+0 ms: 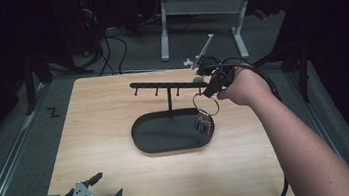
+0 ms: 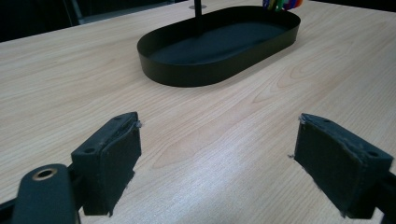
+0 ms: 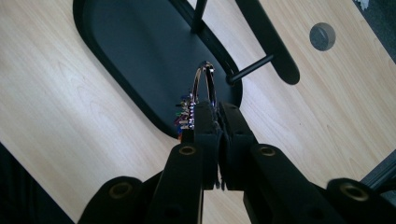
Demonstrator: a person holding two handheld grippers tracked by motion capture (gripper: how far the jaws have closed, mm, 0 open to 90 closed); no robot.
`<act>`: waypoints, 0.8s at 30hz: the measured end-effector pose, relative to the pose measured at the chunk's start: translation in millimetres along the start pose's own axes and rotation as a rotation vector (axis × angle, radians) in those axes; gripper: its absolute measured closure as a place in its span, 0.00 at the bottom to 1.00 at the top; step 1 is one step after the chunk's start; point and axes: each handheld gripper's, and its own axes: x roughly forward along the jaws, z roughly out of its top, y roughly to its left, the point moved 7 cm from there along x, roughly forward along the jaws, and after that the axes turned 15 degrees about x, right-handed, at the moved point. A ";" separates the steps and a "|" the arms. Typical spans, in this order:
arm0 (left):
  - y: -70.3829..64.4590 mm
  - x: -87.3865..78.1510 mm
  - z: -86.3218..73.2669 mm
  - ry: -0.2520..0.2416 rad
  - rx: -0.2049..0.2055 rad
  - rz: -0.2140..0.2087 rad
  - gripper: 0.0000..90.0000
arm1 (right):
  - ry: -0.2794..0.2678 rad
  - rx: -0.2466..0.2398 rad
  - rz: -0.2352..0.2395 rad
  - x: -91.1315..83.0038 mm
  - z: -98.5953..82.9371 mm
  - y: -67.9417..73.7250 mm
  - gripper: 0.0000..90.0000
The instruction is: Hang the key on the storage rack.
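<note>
- Pale wooden tabletop [image 1: 116, 135]: black oval metal tray [image 1: 141, 132] with its T-shaped black peg rack [image 1: 161, 85] sits mid-table.
- Right gripper [image 1: 208, 92] is clamped on the silver key ring [image 3: 205, 84] with coloured keys [image 1: 204, 123], just beside the rack's right-end peg [image 3: 250, 70].
- Left gripper [image 2: 217, 154] idles wide apart at the near-left corner.

the black oval metal tray [image 1: 143, 143] sits in the middle of the light wooden bench [image 1: 99, 117]. a thin black post with a hook bar [image 1: 167, 85] stands up in the tray. the silver key ring with coloured keys [image 1: 204, 115] hangs over the tray's right end, below the bar's right tip.
</note>
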 end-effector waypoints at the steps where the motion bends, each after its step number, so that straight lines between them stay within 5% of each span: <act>1: -0.3 -0.1 0.1 0.000 0.002 -0.001 0.17 | 0.000 0.005 0.003 2.1 2.0 -0.9 0.97; 24: -0.6 0.5 -0.8 0.008 0.007 -0.006 0.17 | -0.010 0.110 0.028 26.4 16.0 -28.7 0.97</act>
